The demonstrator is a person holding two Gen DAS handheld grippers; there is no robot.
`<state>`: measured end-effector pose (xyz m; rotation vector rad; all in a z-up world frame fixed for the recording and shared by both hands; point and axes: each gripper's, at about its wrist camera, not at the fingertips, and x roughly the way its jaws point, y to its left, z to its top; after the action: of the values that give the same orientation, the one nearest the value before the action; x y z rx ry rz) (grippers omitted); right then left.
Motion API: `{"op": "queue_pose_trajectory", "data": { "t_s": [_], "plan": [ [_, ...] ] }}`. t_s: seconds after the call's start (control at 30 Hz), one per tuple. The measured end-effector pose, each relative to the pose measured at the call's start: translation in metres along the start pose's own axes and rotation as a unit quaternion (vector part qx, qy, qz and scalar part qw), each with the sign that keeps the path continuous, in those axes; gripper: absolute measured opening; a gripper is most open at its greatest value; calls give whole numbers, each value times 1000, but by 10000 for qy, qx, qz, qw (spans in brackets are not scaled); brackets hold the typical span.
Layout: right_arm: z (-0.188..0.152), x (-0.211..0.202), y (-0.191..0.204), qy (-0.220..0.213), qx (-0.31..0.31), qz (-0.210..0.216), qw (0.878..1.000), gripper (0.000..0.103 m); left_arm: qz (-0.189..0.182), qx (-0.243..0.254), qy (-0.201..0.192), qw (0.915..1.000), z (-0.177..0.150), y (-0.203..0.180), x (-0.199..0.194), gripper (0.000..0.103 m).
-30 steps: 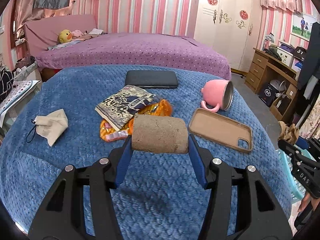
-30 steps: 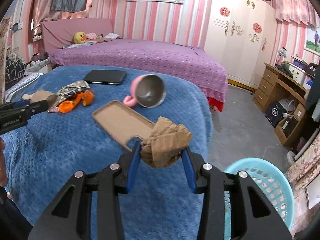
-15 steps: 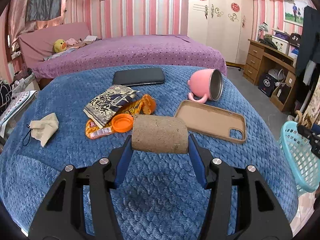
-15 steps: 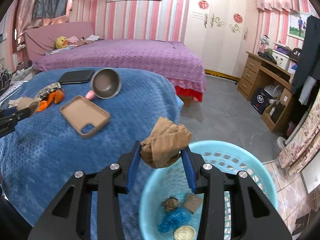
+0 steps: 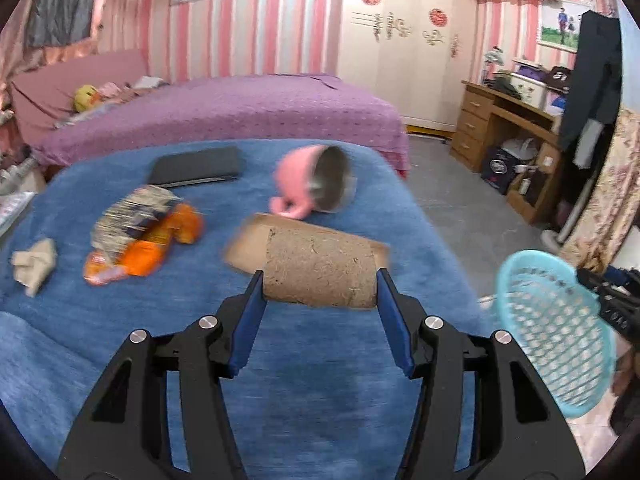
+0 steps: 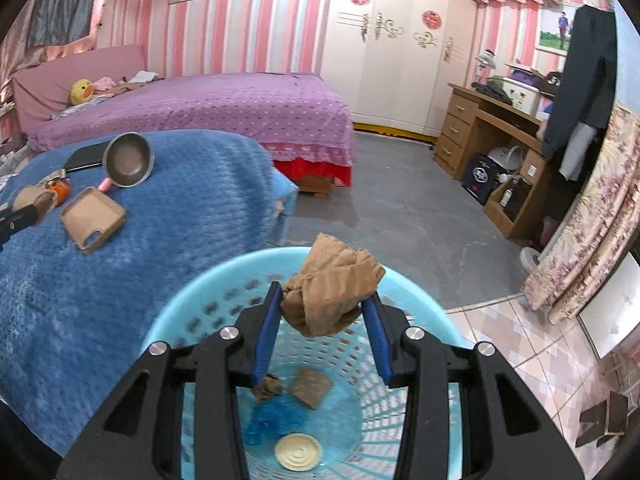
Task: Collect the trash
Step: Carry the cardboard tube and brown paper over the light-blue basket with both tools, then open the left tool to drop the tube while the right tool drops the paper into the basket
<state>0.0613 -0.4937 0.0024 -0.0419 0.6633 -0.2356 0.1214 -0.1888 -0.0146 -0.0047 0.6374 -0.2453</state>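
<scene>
Swung right since a second ago: right gripper [image 6: 322, 314] now parked over the blue basket [image 6: 420, 300], pinching the crumpled brown paper [image 6: 334, 294] so letting go should drop it straight in; left gripper [image 5: 319, 306] clamped end to end on the cardboard tube [image 5: 320, 270], hanging above the blue blanket [image 5: 120, 320] and turned toward that basket, probably next in line; wrappers [image 5: 140, 232] left on the blanket, blurry, maybe snack bags.

Black tool [image 5: 319, 288], blue pads [image 5: 394, 320], silver screws.
</scene>
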Motion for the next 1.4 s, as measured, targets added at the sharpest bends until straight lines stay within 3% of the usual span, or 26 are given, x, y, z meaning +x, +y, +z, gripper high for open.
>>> {"op": "queue_pose_trajectory", "data": {
  "t_s": [0.43,0.7,0.77,0.93,1.13,1.4],
  "plan": [
    [-15,6,-61,67,458,-390,9982,40,-751,684,71,9948,-12,-138,15,54],
    [-21,5,-73,63,652,-406,9970,40,-942,963,285,9905,-20,-186,18,55],
    [-21,8,-75,86,685,-396,9968,40,-955,960,452,9898,-19,-190,23,69],
    [-20,9,-73,72,697,-369,9969,40,-824,946,345,9915,-14,-186,19,88],
    [-22,10,-71,49,760,-291,9967,40,-498,884,221,9946,-11,-166,16,95],
    [-17,6,-59,-38,737,-203,9971,41,-225,733,38,9970,-6,-138,7,97]
  ]
}}
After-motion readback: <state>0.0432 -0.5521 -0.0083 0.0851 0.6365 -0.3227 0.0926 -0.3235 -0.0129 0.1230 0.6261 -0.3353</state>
